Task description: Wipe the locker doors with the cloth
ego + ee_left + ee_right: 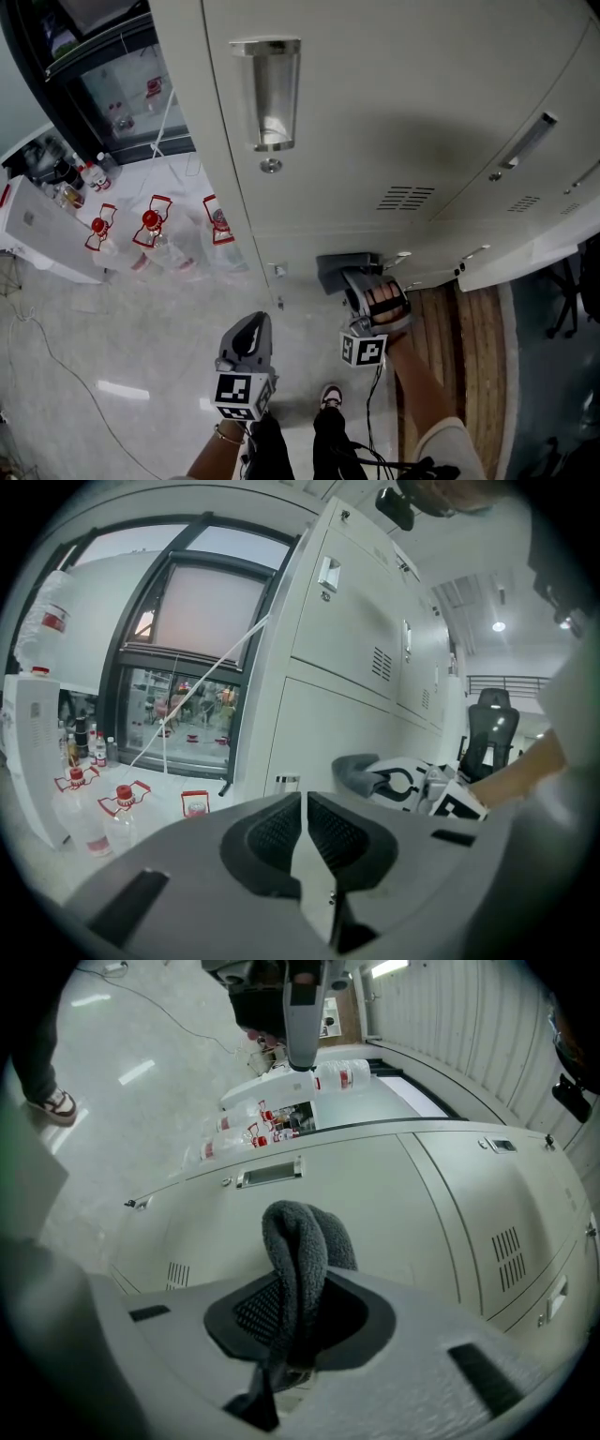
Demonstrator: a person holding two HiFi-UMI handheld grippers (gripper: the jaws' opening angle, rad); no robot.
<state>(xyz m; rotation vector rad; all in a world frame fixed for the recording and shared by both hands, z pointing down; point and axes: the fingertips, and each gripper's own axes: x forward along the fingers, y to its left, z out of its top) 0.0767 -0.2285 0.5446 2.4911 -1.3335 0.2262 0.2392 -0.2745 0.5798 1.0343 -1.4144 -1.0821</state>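
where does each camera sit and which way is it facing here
Head view: on the person's head, looking steeply down pale grey metal locker doors to the floor; forearms, legs, a shoe show.
Left gripper view: on the left hand-held gripper, facing along the lockers; its shut jaws and a forearm show.
Right gripper view: on the right hand-held gripper, facing a door; jaws clamp a dark grey fleecy cloth; a shoe shows.
Shared: head and left gripper views both show that cloth.
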